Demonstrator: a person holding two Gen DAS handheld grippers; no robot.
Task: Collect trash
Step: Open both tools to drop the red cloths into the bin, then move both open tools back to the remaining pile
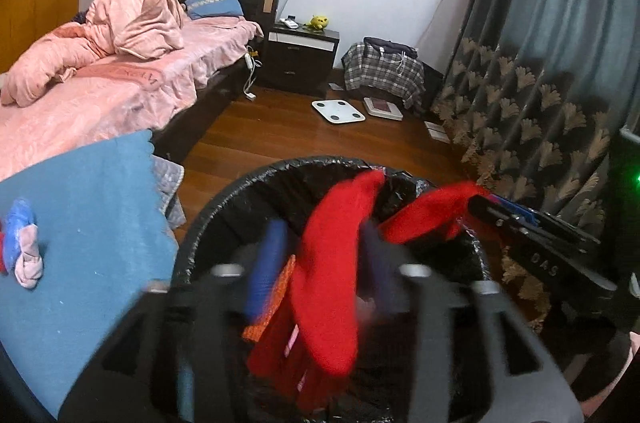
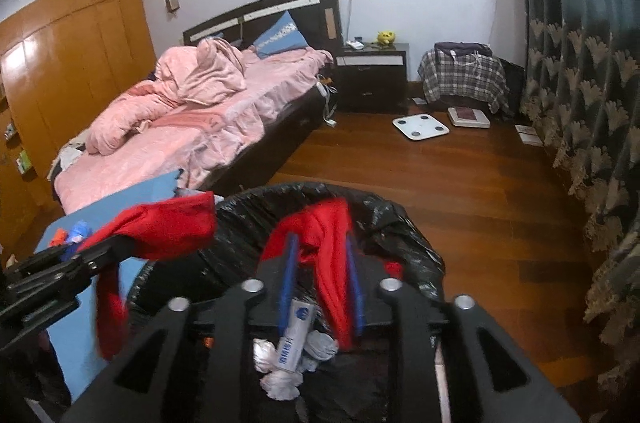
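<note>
A round bin with a black liner (image 1: 224,207) (image 2: 248,207) stands right below both grippers. My left gripper (image 1: 324,235) hangs over it with its jaws apart. A red cloth (image 1: 332,283) dangles loose between its blurred blue fingers (image 1: 268,263), clear of the left one. My right gripper (image 2: 320,239) is also over the bin and open, with red cloth (image 2: 328,263) draped between its blue pads (image 2: 289,283). Each view shows the other gripper (image 1: 480,201) (image 2: 100,255) from the side with red cloth at its tip. Crumpled tissues (image 2: 280,379) and a white tube (image 2: 294,339) lie inside.
A blue mat (image 1: 80,223) with small crumpled blue and pink scraps (image 1: 24,247) lies left of the bin. Behind are a bed with pink bedding (image 1: 100,83), a dark nightstand (image 1: 300,55) and white scales (image 1: 338,110) on the wooden floor. A patterned curtain (image 1: 540,83) hangs on the right.
</note>
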